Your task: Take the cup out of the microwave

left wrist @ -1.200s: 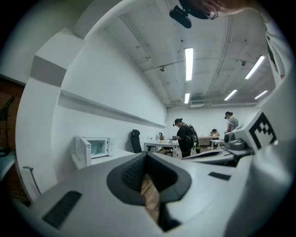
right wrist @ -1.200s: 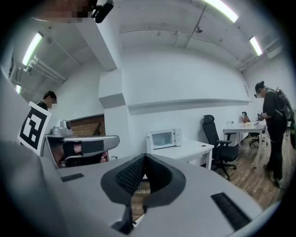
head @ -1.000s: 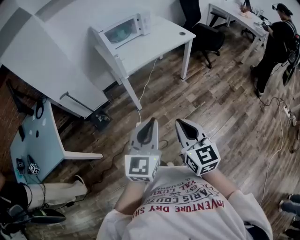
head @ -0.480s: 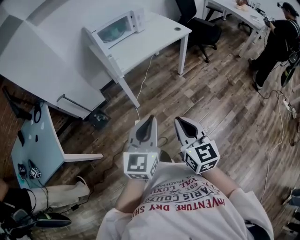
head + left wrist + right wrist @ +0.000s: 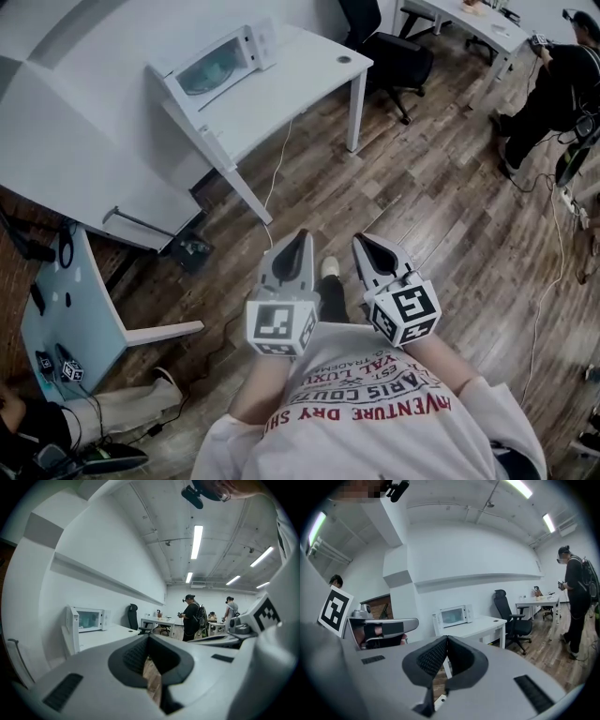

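The white microwave (image 5: pixel 220 59) stands with its door closed at the far left end of a white table (image 5: pixel 291 84), well ahead of me. Its greenish window hides what is inside, so no cup shows in any view. My left gripper (image 5: pixel 301 237) and right gripper (image 5: pixel 363 242) are side by side at chest height over the wooden floor, both shut with nothing in them. The left gripper view has the microwave (image 5: pixel 89 619) at its left, past the left gripper (image 5: pixel 149 637). In the right gripper view the microwave (image 5: pixel 454 615) sits just above the right gripper (image 5: pixel 446 638).
A black office chair (image 5: pixel 401 54) stands right of the table, with another white table (image 5: pixel 464 23) behind it. A person in black (image 5: pixel 553 80) stands at the far right. A pale blue desk (image 5: pixel 70 300) is at the left. A white cable (image 5: pixel 279 178) hangs from the table.
The table and microwave have slid left and slightly up in the head view as the person walks. Both grippers stay side by side, still shut. A shoe now shows between them.
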The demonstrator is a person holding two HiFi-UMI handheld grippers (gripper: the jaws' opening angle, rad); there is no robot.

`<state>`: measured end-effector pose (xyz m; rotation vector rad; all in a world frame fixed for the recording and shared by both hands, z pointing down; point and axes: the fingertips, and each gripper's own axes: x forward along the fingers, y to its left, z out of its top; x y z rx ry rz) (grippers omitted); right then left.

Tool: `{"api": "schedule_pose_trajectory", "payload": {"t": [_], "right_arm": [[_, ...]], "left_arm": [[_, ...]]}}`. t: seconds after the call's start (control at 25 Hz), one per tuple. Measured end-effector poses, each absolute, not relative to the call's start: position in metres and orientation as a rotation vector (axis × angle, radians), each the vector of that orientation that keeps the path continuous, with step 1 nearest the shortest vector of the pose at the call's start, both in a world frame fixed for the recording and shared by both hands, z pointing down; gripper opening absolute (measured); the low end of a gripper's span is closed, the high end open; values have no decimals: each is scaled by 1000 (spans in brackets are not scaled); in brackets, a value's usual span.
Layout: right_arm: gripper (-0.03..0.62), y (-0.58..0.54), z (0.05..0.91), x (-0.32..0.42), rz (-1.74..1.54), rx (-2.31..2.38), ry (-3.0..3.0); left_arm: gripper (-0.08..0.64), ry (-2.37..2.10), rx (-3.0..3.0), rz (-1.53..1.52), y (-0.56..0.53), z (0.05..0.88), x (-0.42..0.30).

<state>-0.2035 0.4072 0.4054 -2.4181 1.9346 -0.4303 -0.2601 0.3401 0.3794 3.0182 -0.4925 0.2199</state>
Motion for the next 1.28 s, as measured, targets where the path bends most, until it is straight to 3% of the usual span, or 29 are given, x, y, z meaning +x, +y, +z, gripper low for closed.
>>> {"api": "schedule_pose_trajectory", "payload": {"t": [0.76,1.28], "right_arm": [[12,211,399,-40,-468,-2468,1955],[12,95,406,12,-507,-2306,2094]], "left_arm": [[6,-448,2942,214,134,386,-87],[6,-684,2894,257,29,397,-60]]}}
